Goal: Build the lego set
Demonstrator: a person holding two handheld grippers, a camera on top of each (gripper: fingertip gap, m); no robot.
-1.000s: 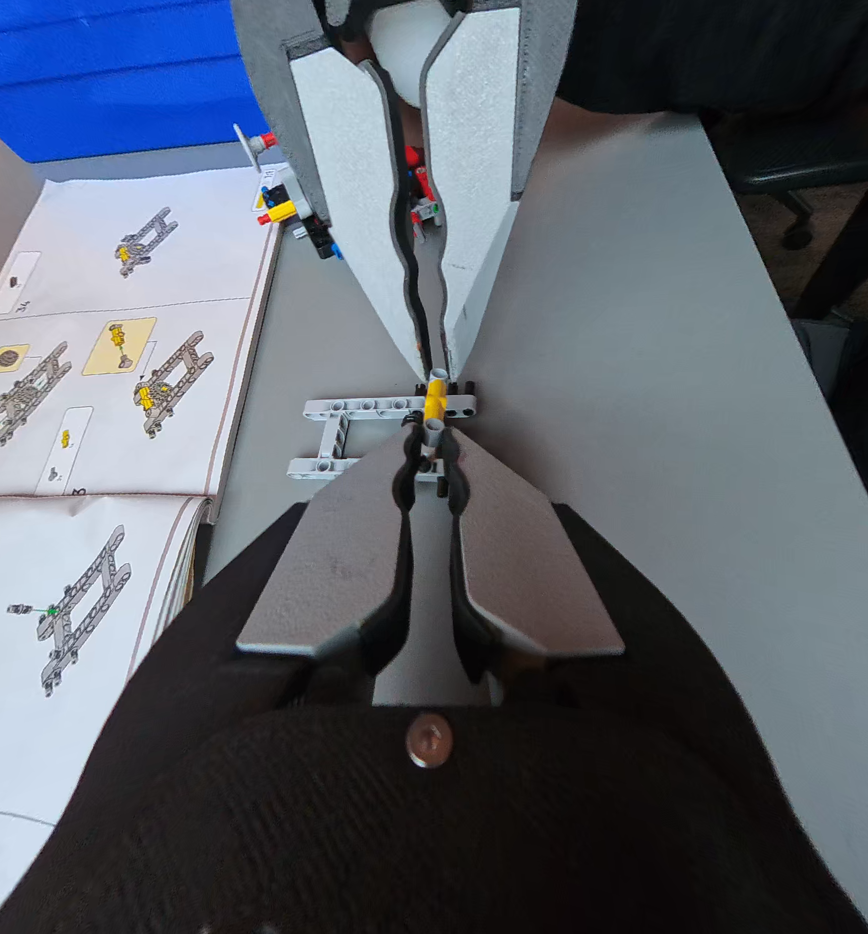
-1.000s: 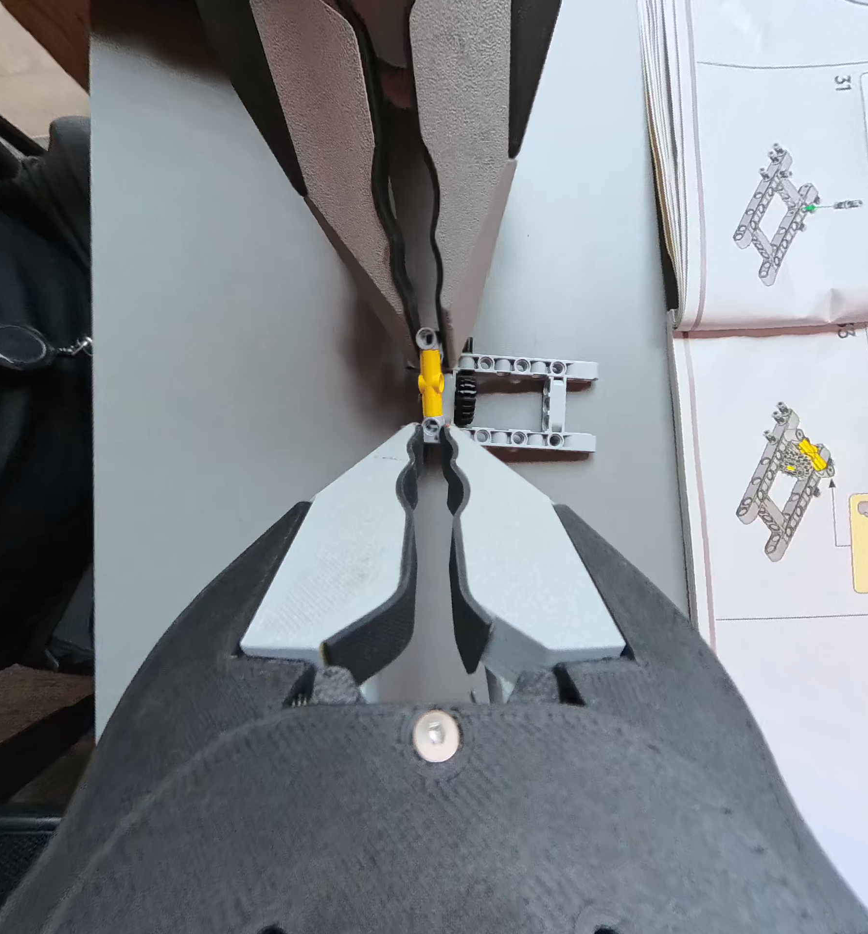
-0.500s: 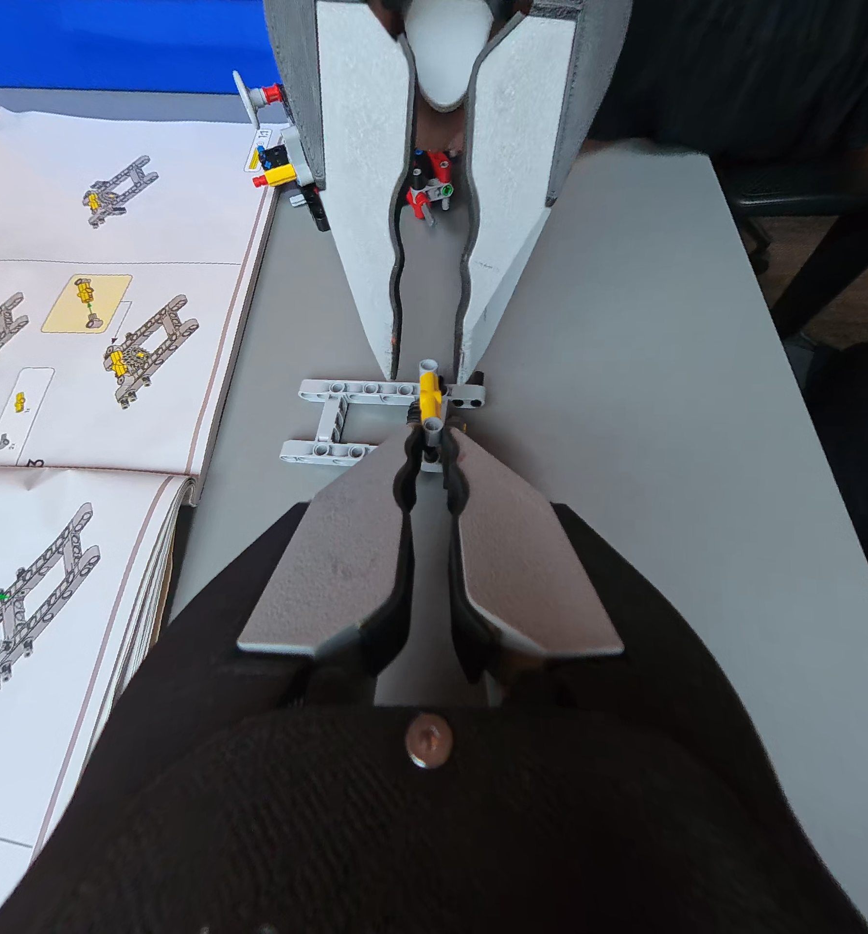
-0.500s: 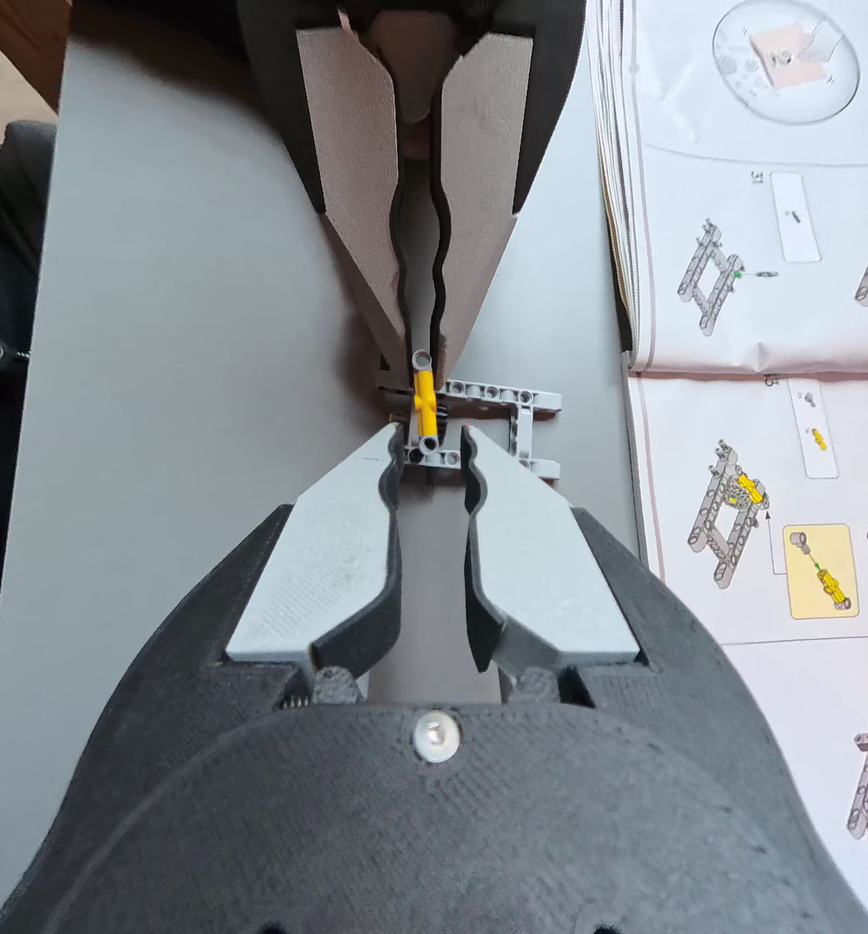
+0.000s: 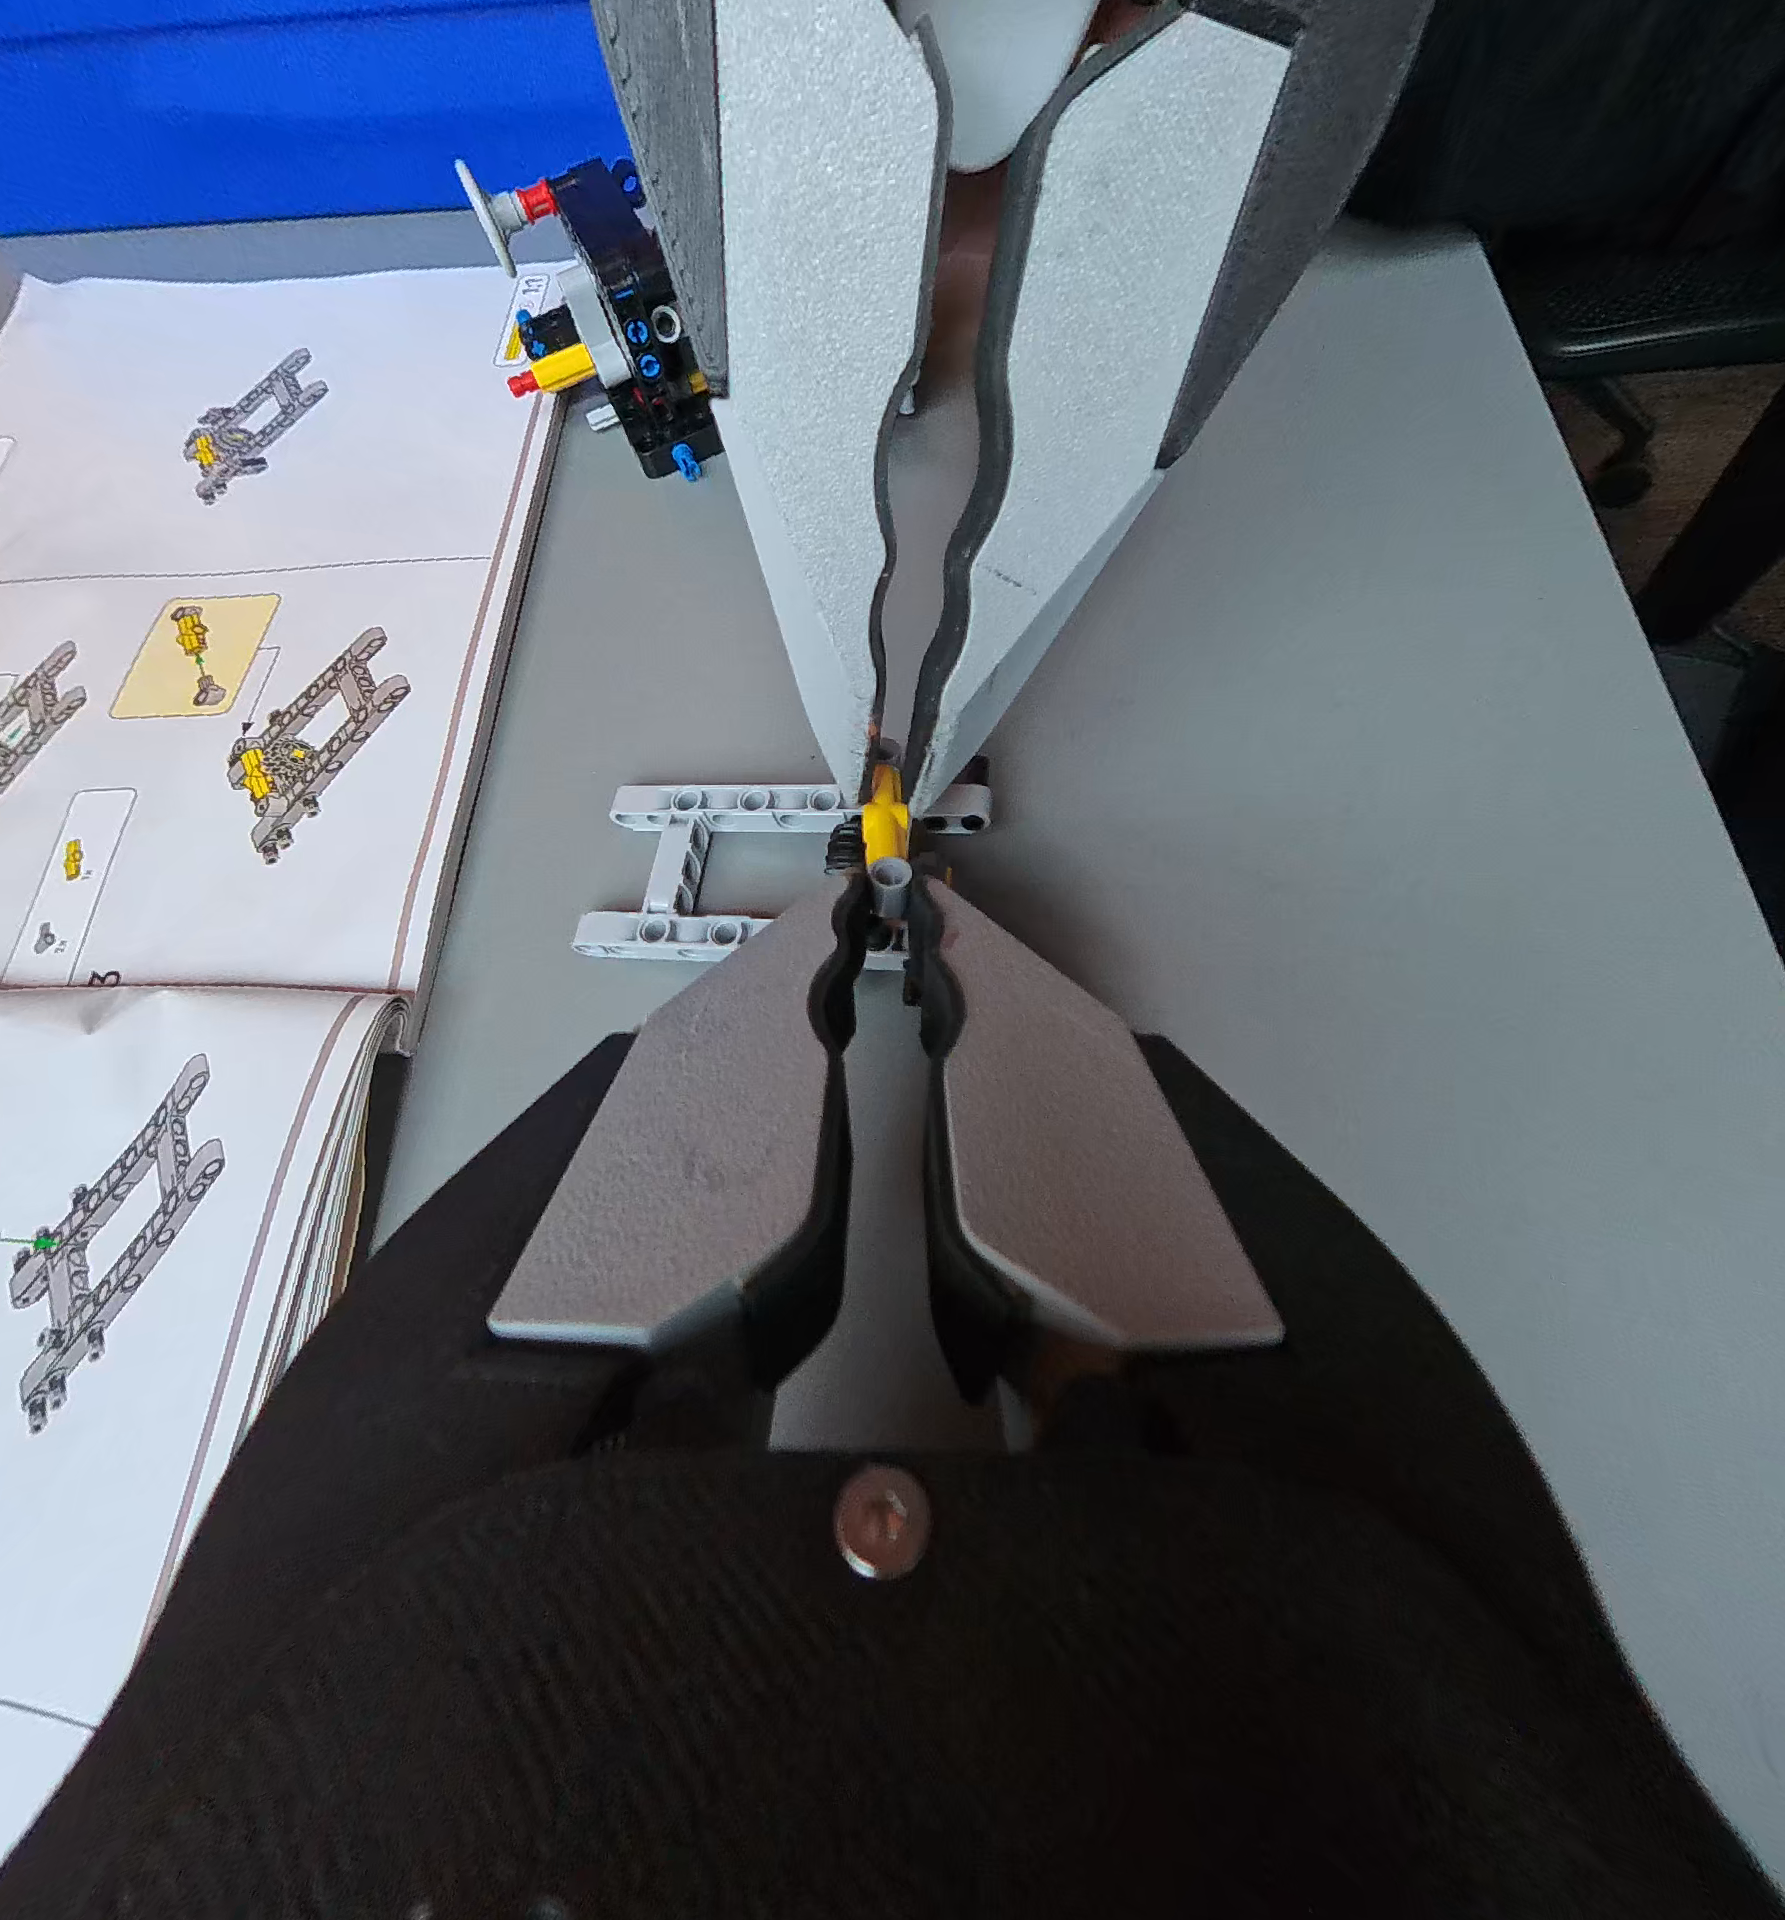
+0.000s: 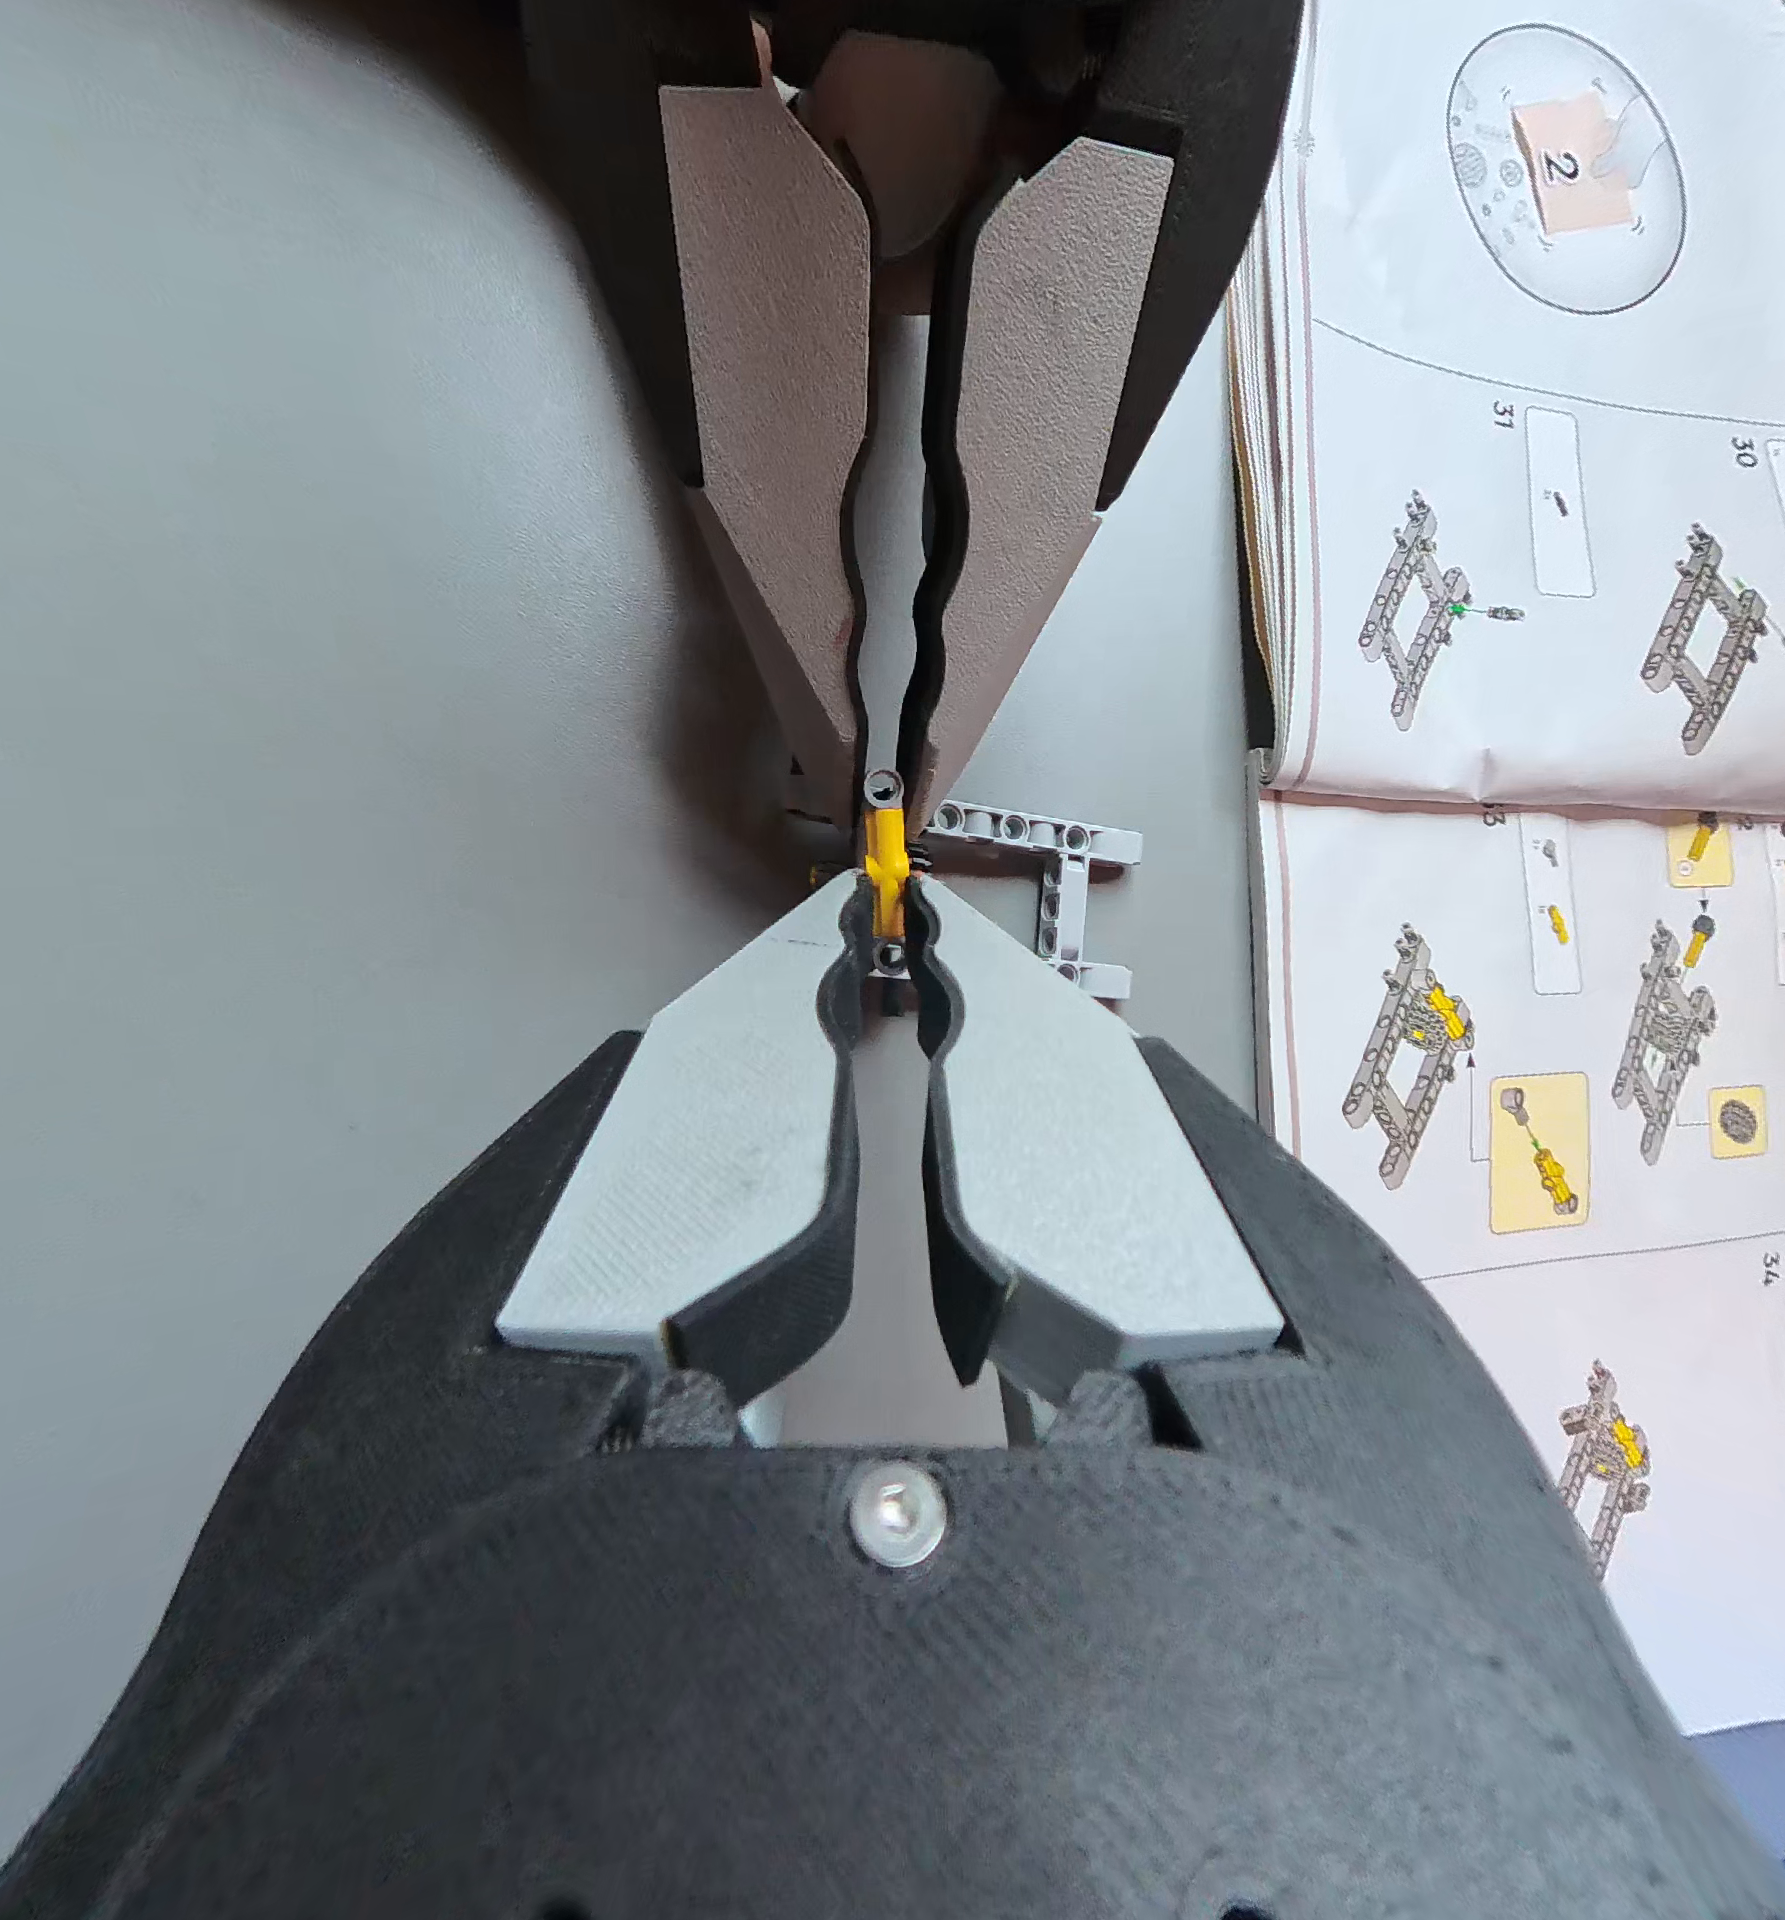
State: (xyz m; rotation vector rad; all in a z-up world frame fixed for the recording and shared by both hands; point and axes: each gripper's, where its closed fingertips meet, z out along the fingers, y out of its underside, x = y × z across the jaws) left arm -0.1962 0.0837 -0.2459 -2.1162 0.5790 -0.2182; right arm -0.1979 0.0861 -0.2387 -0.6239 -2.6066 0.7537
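A short yellow connector with grey ends sits over the near end of a light grey beam frame on the grey table. A black gear is beside it. My left gripper is shut on the connector's near grey end. My right gripper reaches in from the far side, tips at the other end. In the right wrist view, my right gripper is shut on the yellow connector, facing the left gripper. The frame lies just right.
An open instruction booklet lies left of the frame, on the right in the right wrist view. A partly built black, blue and yellow assembly stands at the far edge by a blue object. The table edge runs along the right. The grippers are tip to tip, or close to it. The blue object is about 35 cm from both grippers' fingertips.
My right gripper opened half a second ago and has now shut again, farther along the yellow connector. My left gripper has stayed shut on the connector's grey end.
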